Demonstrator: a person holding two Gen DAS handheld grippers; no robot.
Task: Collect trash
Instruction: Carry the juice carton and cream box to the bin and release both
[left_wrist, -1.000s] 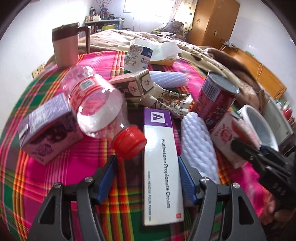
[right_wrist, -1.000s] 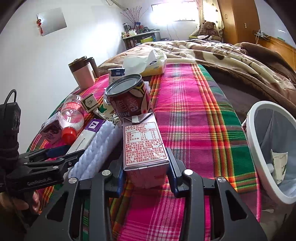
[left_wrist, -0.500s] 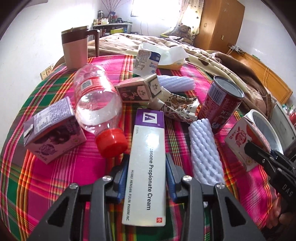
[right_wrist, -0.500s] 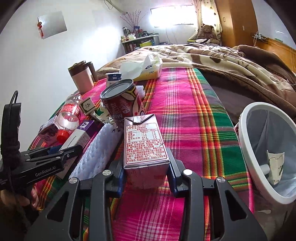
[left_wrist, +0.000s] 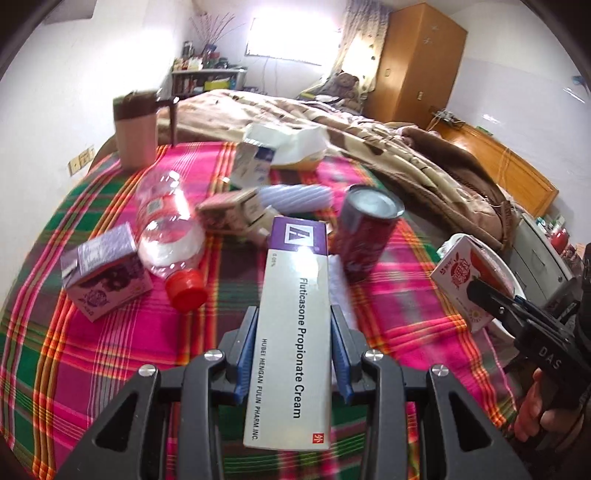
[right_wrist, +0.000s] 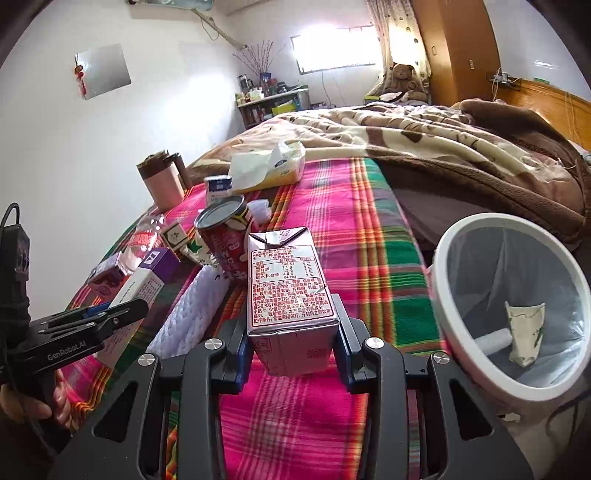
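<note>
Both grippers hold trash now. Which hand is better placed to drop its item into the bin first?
Probably the right. The right gripper holds the carton beside the bin, at its right. The left gripper, holding the cream box, is farther away, beyond the right one.

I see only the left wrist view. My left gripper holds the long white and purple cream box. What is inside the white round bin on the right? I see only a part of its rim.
Observer: In the white round bin, a crumpled white paper cup with green print and a small white tube lie on the clear liner.
Operator: Which face of the pink drink carton shows there?
Observer: The right gripper clamps the pink drink carton with its printed nutrition table facing up.
Operator: Anything on the wall?
Observer: A grey rectangular board with a red ornament.
</note>
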